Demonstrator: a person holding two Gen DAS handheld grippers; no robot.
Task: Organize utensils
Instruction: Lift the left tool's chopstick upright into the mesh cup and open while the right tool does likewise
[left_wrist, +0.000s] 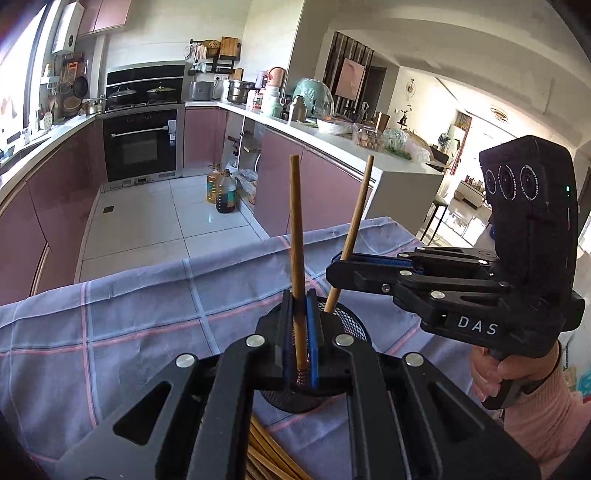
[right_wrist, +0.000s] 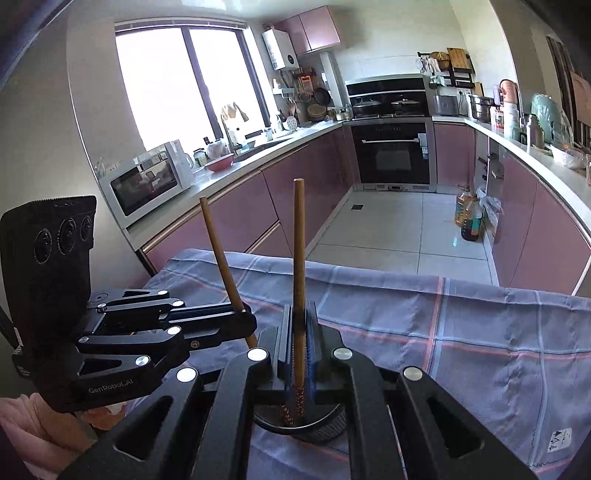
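Wooden chopsticks, one in each gripper, and both are poised over the holder! The left gripper (left_wrist: 300, 325) has its jaws pinched tight on a chopstick (left_wrist: 296, 229) that stands nearly upright, its patterned lower tip dipping inside the rim of the black mesh holder (left_wrist: 351, 325) sitting on the checked blue-and-pink tablecloth (left_wrist: 129, 321). From the right, the right gripper (left_wrist: 341, 263) reaches in with its jaws clamped on the second chopstick (left_wrist: 356, 206), which leans away at a slant, its lower end pointing down at the far edge of the mesh holder; whether it touches the mesh I can't tell. Switch to the right wrist view and it's the mirror picture: the right gripper (right_wrist: 298, 343) grips its chopstick (right_wrist: 299, 258) upright above the holder (right_wrist: 325, 424), while the left gripper (right_wrist: 243, 317) comes in from the left side, clamped on its own tilted stick (right_wrist: 218, 251). A hand (left_wrist: 495, 369) in a pink sleeve grasps the right gripper's handle. More loose chopsticks (left_wrist: 266, 454) lie in a bundle on the cloth, just below the holder at the bottom of the left wrist view.
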